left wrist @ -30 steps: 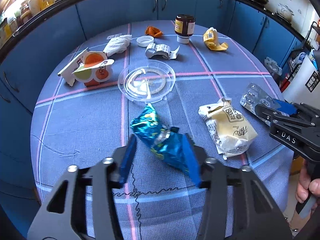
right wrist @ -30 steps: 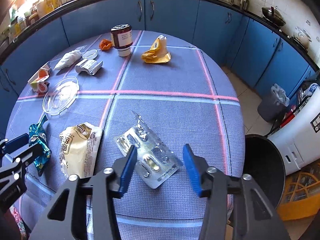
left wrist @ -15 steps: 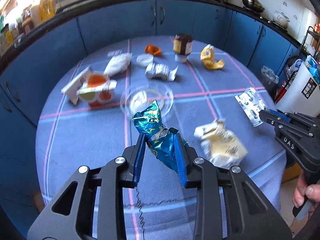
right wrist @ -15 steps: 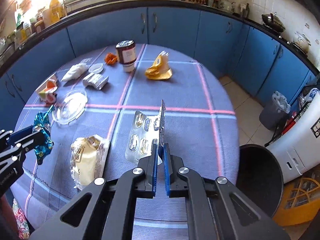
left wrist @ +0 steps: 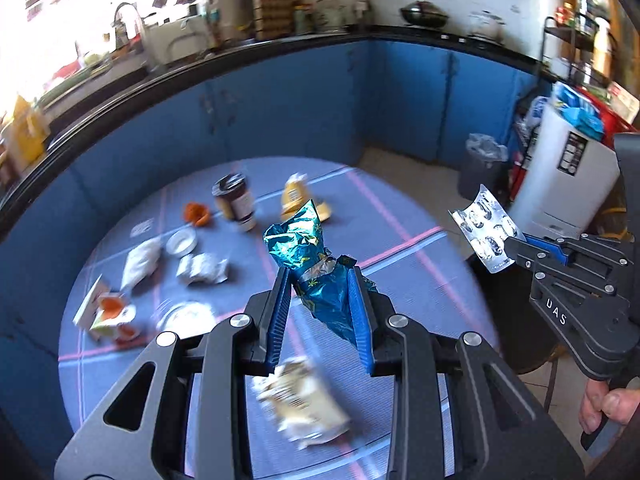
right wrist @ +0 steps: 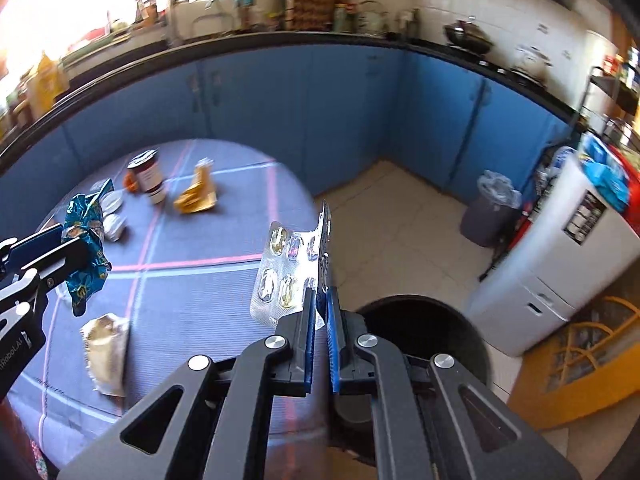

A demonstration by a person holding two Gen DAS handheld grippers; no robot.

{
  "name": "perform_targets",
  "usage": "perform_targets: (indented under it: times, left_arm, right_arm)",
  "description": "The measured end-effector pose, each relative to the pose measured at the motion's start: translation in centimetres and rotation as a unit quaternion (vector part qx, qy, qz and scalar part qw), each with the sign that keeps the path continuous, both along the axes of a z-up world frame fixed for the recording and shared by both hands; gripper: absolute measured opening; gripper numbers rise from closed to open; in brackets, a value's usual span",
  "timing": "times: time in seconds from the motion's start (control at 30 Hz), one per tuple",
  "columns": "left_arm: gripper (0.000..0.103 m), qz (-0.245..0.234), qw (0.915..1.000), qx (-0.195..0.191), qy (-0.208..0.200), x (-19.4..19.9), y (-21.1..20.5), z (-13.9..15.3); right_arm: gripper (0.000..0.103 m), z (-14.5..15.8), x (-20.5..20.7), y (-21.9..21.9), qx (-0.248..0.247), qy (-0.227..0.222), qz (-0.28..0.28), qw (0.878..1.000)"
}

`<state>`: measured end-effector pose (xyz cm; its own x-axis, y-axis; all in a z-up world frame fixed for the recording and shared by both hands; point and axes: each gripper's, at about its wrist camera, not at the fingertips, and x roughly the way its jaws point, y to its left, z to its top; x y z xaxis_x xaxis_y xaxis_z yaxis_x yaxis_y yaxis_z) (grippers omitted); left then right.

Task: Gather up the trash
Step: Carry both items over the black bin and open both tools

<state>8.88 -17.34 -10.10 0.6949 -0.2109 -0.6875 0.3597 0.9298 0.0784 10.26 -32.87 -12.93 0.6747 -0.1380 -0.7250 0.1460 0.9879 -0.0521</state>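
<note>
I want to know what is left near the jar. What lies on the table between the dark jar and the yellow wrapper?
Only bare tablecloth lies between the jar and the yellow wrapper, seen in the right wrist view.

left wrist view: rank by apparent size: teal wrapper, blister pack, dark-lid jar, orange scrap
1. teal wrapper, though it sits nearest the camera in the left tongs
2. blister pack and dark-lid jar, too alike to split
3. orange scrap
</note>
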Motion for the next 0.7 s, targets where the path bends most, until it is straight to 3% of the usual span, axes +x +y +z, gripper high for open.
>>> perform_targets:
  times: [0.7]
  left_arm:
    - [0.031, -0.093, 0.9957, 0.001, -0.004, 0.7, -10.9, 1.3]
  right_arm:
    - [0.006, 1.5, -3.0, -9.2, -0.005, -0.015, -0.104, 0.994]
